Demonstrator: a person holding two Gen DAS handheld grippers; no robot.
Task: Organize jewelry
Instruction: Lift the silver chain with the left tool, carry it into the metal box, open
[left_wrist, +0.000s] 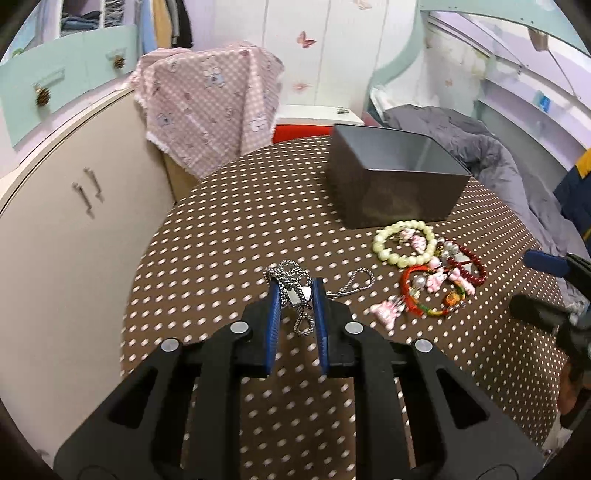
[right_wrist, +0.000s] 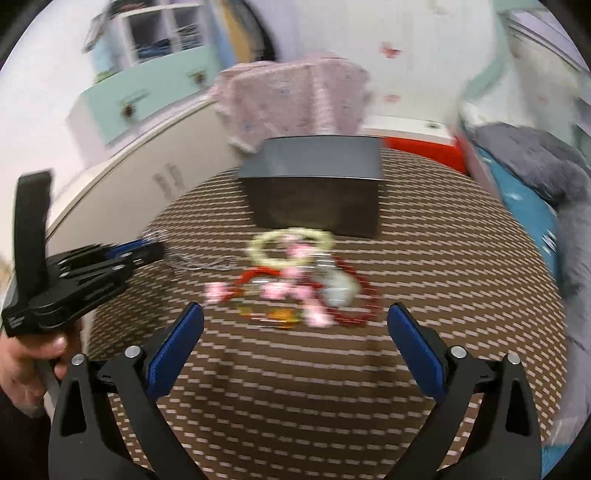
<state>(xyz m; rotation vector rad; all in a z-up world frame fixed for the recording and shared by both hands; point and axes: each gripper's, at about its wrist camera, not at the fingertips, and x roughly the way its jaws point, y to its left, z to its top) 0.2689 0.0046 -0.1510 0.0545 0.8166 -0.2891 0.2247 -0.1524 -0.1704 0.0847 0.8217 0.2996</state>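
Note:
A silver chain necklace (left_wrist: 291, 284) lies bunched on the brown dotted tablecloth (left_wrist: 229, 236). My left gripper (left_wrist: 297, 295) has its blue pads on either side of the chain's pendant, closed on it. To the right lie a pale green bead bracelet (left_wrist: 402, 243), a dark red bead bracelet (left_wrist: 469, 266), a red cord bracelet (left_wrist: 424, 295) and pink charms (left_wrist: 386, 312). A dark grey open box (left_wrist: 395, 177) stands behind them. My right gripper (right_wrist: 295, 317) is open and empty, hovering in front of the blurred jewelry pile (right_wrist: 295, 284).
A beige cabinet (left_wrist: 74, 229) stands left of the round table. A pink checked cloth (left_wrist: 207, 107) drapes a chair behind. A grey blanket (left_wrist: 498, 162) lies on the bed at right. The left gripper shows in the right wrist view (right_wrist: 144, 251).

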